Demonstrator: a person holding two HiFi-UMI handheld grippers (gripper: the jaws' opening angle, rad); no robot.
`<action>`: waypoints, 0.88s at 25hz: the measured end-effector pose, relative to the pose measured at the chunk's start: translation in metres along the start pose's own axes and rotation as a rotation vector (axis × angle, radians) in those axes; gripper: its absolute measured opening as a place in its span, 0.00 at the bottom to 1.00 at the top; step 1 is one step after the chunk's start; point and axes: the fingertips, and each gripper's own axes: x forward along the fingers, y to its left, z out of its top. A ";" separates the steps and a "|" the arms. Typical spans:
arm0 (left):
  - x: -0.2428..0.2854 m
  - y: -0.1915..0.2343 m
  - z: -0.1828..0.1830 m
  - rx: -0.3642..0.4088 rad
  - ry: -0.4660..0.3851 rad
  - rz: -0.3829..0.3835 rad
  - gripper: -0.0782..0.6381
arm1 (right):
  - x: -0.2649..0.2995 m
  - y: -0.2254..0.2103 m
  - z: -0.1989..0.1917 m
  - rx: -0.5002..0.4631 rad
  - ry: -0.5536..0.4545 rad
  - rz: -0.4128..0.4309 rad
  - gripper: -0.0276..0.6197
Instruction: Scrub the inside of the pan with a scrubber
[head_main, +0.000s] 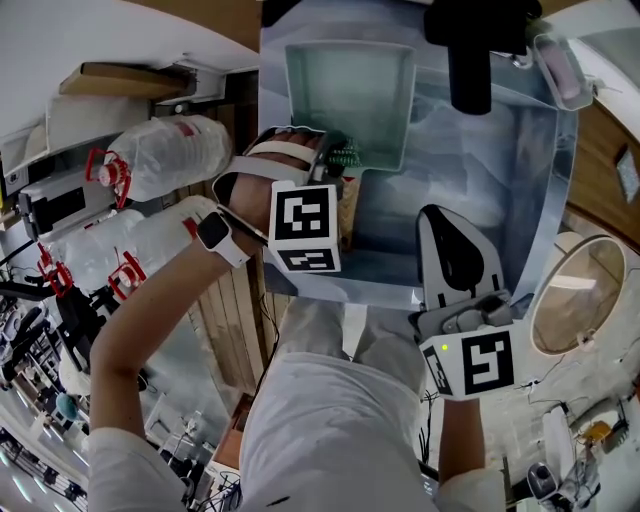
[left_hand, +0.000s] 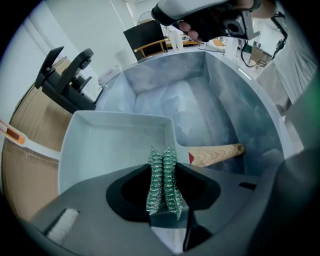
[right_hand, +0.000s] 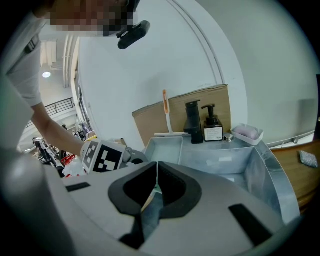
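Left gripper view: left hand-held gripper (left_hand: 162, 152) pinches a green coiled-wire scrubber (left_hand: 163, 182) at the rim of a square, pale pan (left_hand: 100, 145) with a wooden handle (left_hand: 217, 154), inside a grey sink (left_hand: 210, 100). Right hand-held gripper (right_hand: 156, 167) has its jaws together, holding nothing.

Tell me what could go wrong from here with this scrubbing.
1. The pan lies loose in the sink. The right gripper is shut on nothing, away from the wooden handle, so scrubbing pressure may shove the pan around.
2. The left gripper pinches the scrubber flat, with little showing past its jaws, so the jaws may scrape the pan instead.
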 end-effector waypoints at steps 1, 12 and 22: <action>0.000 0.000 0.000 -0.007 0.000 -0.004 0.33 | -0.001 -0.002 0.000 0.001 0.000 -0.002 0.06; 0.004 0.001 0.033 -0.014 -0.036 -0.011 0.33 | -0.012 -0.016 0.002 0.016 -0.005 -0.022 0.06; 0.012 0.002 0.059 0.010 -0.053 -0.015 0.33 | -0.021 -0.036 0.002 0.045 -0.015 -0.032 0.06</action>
